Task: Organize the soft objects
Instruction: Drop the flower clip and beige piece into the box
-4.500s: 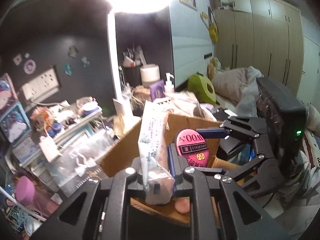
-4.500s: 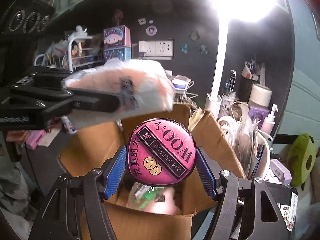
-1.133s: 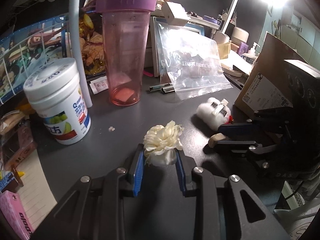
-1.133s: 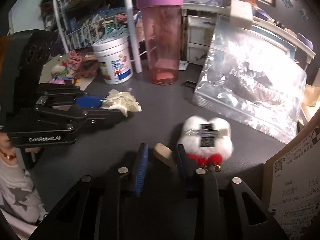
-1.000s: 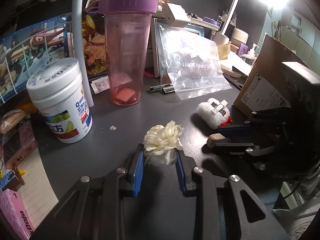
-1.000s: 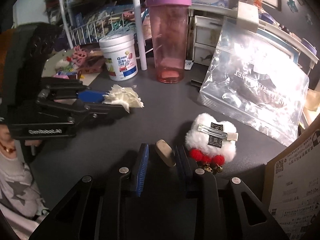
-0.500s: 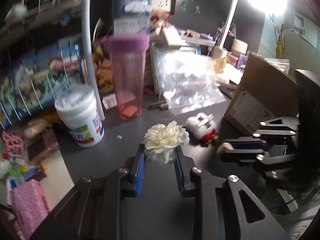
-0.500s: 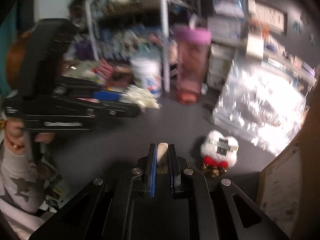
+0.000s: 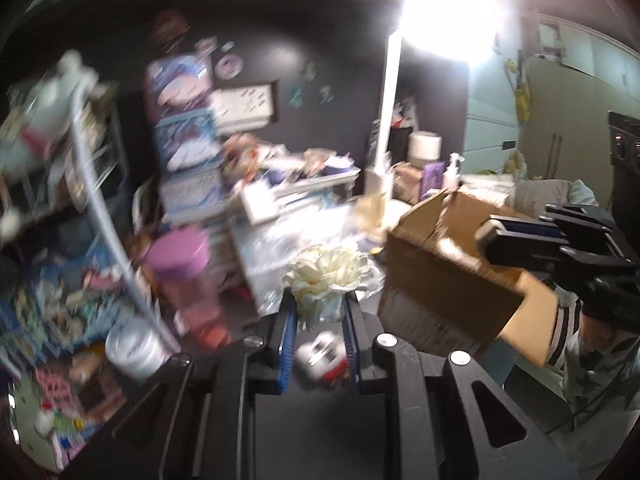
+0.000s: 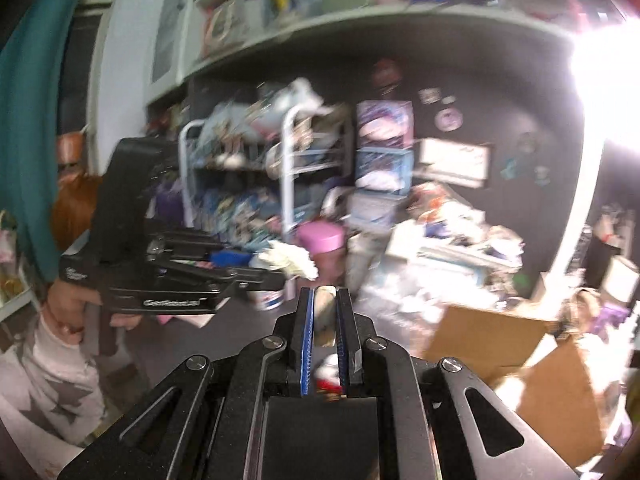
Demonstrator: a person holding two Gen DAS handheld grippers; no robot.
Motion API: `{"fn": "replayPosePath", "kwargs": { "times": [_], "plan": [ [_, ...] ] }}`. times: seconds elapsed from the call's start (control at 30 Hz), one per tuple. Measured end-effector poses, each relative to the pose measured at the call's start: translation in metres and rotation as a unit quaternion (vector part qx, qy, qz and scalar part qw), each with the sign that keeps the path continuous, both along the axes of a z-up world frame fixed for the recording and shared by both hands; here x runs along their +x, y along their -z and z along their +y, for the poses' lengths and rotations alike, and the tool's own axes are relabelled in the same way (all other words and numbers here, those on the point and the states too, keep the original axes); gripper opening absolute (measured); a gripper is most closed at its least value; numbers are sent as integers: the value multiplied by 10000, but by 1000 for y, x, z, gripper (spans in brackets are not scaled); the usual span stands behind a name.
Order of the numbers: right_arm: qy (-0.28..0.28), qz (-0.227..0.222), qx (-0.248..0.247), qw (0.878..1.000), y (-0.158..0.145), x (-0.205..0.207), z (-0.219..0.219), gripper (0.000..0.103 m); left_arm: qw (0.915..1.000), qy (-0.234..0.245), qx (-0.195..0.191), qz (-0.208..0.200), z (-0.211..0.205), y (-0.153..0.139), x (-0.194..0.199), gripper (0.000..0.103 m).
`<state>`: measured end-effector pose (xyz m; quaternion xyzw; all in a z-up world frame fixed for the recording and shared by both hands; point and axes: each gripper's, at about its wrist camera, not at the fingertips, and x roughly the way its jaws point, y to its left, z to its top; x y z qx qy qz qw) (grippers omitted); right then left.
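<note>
My left gripper [image 9: 319,300] is shut on a cream fabric flower [image 9: 330,276] and holds it up in the air; the flower also shows in the right wrist view [image 10: 289,261]. My right gripper [image 10: 325,300] is shut on a small beige sponge pad [image 10: 325,312], lifted well above the desk. It shows in the left wrist view [image 9: 516,236] over the open cardboard box [image 9: 448,280]. A white fluffy hair clip with red pompoms [image 9: 322,358] lies on the dark desk below, also seen between the right fingers [image 10: 330,376].
A pink tumbler with purple lid [image 9: 188,280] and a white tub [image 9: 134,350] stand left on the desk. A clear plastic bag [image 9: 296,236] lies behind the flower. A white lamp post [image 9: 386,120] and cluttered shelves [image 10: 280,184] stand behind. The cardboard box [image 10: 500,344] is at right.
Both grippers have risen from the desk and swung toward the cardboard box, carrying the flower and the sponge pad. The right gripper closed tightly on the pad. The views are motion-blurred.
</note>
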<state>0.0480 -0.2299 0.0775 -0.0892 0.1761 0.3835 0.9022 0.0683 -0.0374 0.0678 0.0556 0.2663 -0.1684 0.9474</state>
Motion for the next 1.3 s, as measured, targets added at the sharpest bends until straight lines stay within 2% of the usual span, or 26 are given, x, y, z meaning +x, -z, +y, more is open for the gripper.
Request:
{"fn": "replayPosePath", "kwargs": {
  "times": [0.17, 0.33, 0.43, 0.63, 0.77, 0.87, 0.9, 0.93, 1.03, 1.2, 1.3],
  "plan": [
    [485, 9, -28, 9988, -4, 18, -37, 6, 9988, 480, 127, -52, -49, -17, 15, 19],
    [865, 430, -215, 9951, 19, 43, -69, 6, 9951, 957, 226, 80, -99, -20, 35, 19],
    [1024, 632, -398, 9919, 37, 56, -76, 6, 9931, 1087, 371, 235, -123, -12, 51, 19],
    [1136, 809, -671, 9880, 58, 71, -82, 9, 9906, 1108, 531, 608, -139, 12, 69, 19],
    [1108, 893, -630, 9878, 60, 75, -86, 18, 9897, 1138, 525, 693, -141, 19, 74, 21],
    [1131, 902, -666, 9872, 62, 77, -84, 20, 9900, 1157, 428, 688, -137, 19, 75, 35],
    [1130, 925, -668, 9870, 62, 77, -84, 21, 9902, 1160, 384, 672, -136, 18, 75, 45],
    [1133, 932, -668, 9869, 62, 77, -83, 23, 9907, 1156, 331, 632, -133, 16, 73, 53],
    [1162, 895, -697, 9867, 60, 76, -81, 33, 9915, 1157, 230, 540, -127, 10, 70, 67],
    [1249, 777, -756, 9862, 51, 72, -77, 35, 9936, 1078, -20, 343, -103, -2, 57, 79],
    [1394, 538, -707, 9862, 38, 65, -73, 35, 9954, 922, -158, 196, -81, -10, 48, 80]
  ]
}}
